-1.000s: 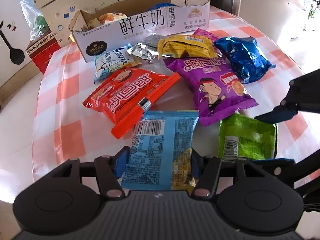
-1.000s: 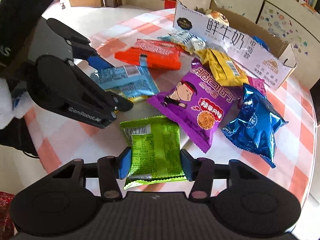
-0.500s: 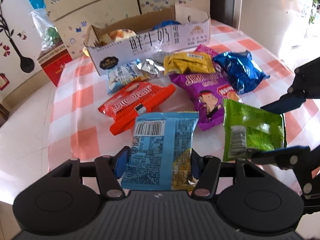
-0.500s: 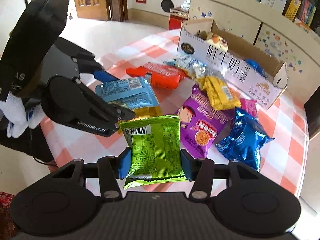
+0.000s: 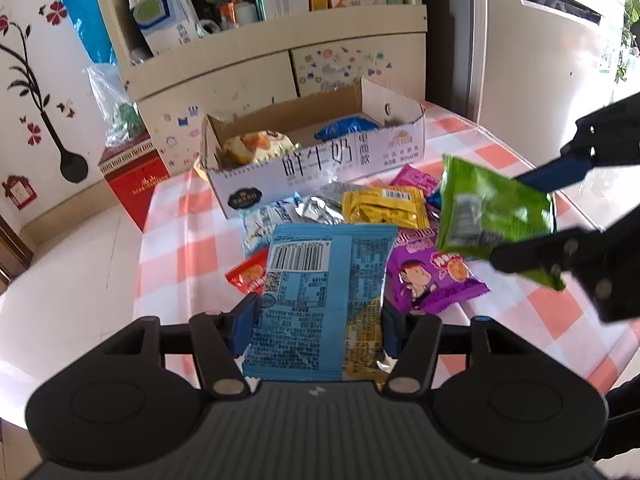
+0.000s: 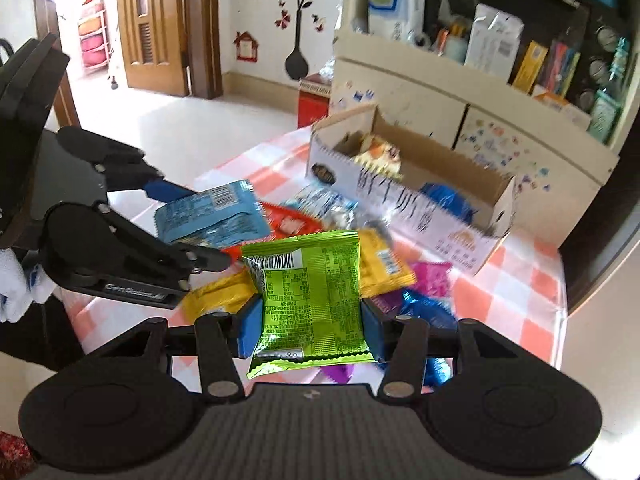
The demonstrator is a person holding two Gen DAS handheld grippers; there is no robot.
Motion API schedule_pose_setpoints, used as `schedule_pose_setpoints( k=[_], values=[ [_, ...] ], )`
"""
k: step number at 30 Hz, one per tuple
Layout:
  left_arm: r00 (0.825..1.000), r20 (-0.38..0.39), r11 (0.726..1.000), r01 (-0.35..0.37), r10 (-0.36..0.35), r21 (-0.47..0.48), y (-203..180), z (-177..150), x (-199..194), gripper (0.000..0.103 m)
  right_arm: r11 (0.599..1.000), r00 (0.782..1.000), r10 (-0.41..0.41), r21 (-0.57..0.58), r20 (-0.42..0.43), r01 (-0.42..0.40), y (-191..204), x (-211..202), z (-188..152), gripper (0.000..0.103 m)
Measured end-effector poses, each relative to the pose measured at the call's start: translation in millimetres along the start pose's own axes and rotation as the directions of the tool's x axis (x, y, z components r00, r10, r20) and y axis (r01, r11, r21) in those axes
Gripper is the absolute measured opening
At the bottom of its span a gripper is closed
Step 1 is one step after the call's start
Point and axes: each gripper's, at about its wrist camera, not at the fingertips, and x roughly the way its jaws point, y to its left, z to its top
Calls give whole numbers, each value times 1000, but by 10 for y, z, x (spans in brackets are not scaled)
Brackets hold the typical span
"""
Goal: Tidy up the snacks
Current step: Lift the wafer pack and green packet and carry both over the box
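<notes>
Both views are brightly lit by daylight. In the right wrist view the doorway (image 6: 86,12) at upper left is blown out to white, and the floor (image 6: 192,120) beneath it is washed pale. In the left wrist view glare is spread over the checked counter (image 5: 472,136) at right. Strong barrel distortion is seen at the edges, where the shelf unit (image 5: 276,56) is bent. The green packet (image 5: 494,210) is smeared by motion blur in the left view.

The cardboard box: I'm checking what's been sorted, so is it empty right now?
No. The cardboard box already holds a yellowish snack pack and a blue pack.
</notes>
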Motion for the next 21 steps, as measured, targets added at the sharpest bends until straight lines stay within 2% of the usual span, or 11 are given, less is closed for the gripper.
schedule_pose_setpoints(
  k=[5, 8, 12, 16, 21],
  values=[
    [1000, 17, 1000, 1, -1, 1, 64, 94, -34, 59, 1000, 999, -21, 19, 32, 20, -86, -39, 106, 58],
    [999, 42, 1000, -25, 25, 0, 140, 197, -44, 59, 999, 998, -34, 15, 48, 34, -108, -30, 172, 58],
    [995, 78, 997, -55, 59, -50, 304, 367, -26, 59, 999, 996, -53, 18, 76, 52, -191, -46, 277, 58],
    [991, 107, 994, -66, 75, -89, 379, 484, 8, 59, 995, 991, -82, 64, 105, 76, -334, -32, 359, 58],
    [991, 108, 993, -70, 80, -91, 387, 575, 148, 59, 987, 985, -122, 119, 121, 108, -503, 45, 415, 58]
  ],
)
